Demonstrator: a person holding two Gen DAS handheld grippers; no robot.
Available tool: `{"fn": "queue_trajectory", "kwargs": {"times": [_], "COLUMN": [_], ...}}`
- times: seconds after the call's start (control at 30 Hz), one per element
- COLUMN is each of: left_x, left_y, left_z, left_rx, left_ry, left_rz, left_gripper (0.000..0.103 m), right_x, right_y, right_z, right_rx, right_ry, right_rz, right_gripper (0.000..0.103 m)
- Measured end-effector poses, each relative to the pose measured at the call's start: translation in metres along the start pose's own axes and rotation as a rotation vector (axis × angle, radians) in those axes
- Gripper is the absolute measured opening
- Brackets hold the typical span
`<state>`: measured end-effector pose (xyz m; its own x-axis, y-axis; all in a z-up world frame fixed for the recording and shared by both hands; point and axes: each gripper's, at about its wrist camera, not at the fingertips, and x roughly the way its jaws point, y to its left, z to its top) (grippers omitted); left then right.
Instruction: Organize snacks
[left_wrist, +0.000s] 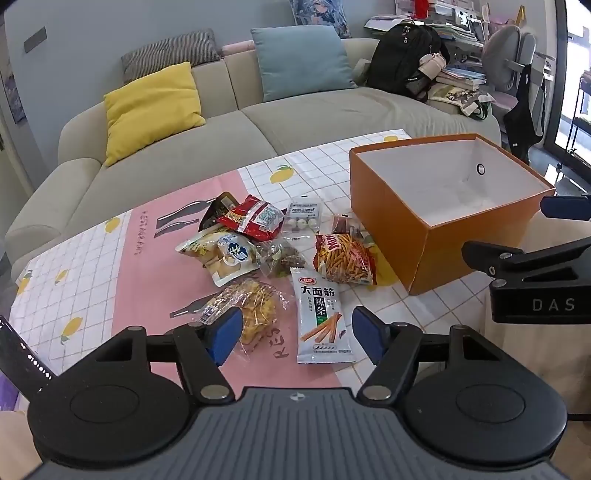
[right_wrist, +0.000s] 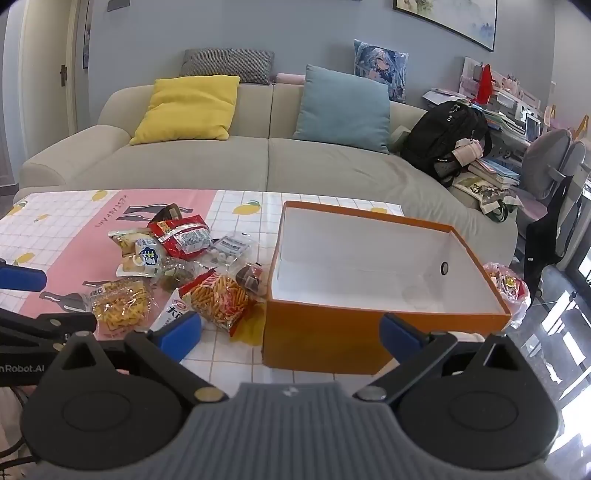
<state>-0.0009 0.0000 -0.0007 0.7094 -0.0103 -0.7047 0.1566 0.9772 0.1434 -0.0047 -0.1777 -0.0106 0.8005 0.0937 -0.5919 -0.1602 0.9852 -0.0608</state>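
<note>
Several snack packets lie in a pile on the tablecloth: a white-grey stick-snack packet (left_wrist: 322, 317), an orange fries bag (left_wrist: 345, 260), a clear bag of yellow crisps (left_wrist: 247, 312), a red bag (left_wrist: 253, 218) and a pale bag (left_wrist: 221, 254). An open orange box (left_wrist: 391, 221) with an empty white inside stands to their right. My left gripper (left_wrist: 297, 338) is open, hovering over the white-grey packet. My right gripper (right_wrist: 291, 336) is open and empty, in front of the orange box (right_wrist: 325, 339). The fries bag (right_wrist: 221, 299) lies left of it.
A beige sofa (right_wrist: 258, 162) with yellow, blue and grey cushions runs behind the table. A black backpack (right_wrist: 447, 144) and stacked books sit at its right end. A red snack bag (right_wrist: 511, 286) lies behind the box's right corner. The right gripper shows in the left view (left_wrist: 532, 266).
</note>
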Motion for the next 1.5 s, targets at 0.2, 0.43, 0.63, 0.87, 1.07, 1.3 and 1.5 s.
{"fn": "queue_trajectory", "kwargs": {"times": [0.2,0.43,0.63,0.87,1.07,1.3,1.5], "left_x": [-0.0004,-0.003,-0.0041,-0.0043,-0.0046,-0.0049,-0.0043], "left_y": [0.0016,0.0001,-0.001,-0.001,-0.0012,-0.0019,-0.0009], "left_z": [0.0001,0.0005,0.0008,0.0009,0.001,0.001,0.0009], "left_rx": [-0.007,-0.005,-0.005,-0.006,-0.006,-0.006,-0.007], "left_ry": [0.0,-0.001,-0.001,-0.001,0.0,0.001,0.001], "left_rz": [-0.006,-0.011,-0.012,-0.013,-0.013,-0.014,-0.014], "left_gripper": [0.08,0.079,0.079,0.079,0.079,0.079,0.079], "right_x": [0.0002,0.0012,0.0018,0.0016,0.0016,0.0017,0.0019], "right_y": [0.0016,0.0024,0.0031,0.0027,0.003,0.003,0.0033], "right_z": [0.0006,0.0006,0.0009,0.0006,0.0008,0.0008,0.001], "right_rx": [-0.009,-0.016,-0.017,-0.018,-0.016,-0.016,-0.016], "right_ry": [0.003,0.006,0.007,0.006,0.008,0.008,0.008], "right_rz": [-0.006,-0.008,-0.009,-0.009,-0.009,-0.009,-0.01], "right_gripper": [0.1,0.1,0.1,0.1,0.1,0.1,0.1]}}
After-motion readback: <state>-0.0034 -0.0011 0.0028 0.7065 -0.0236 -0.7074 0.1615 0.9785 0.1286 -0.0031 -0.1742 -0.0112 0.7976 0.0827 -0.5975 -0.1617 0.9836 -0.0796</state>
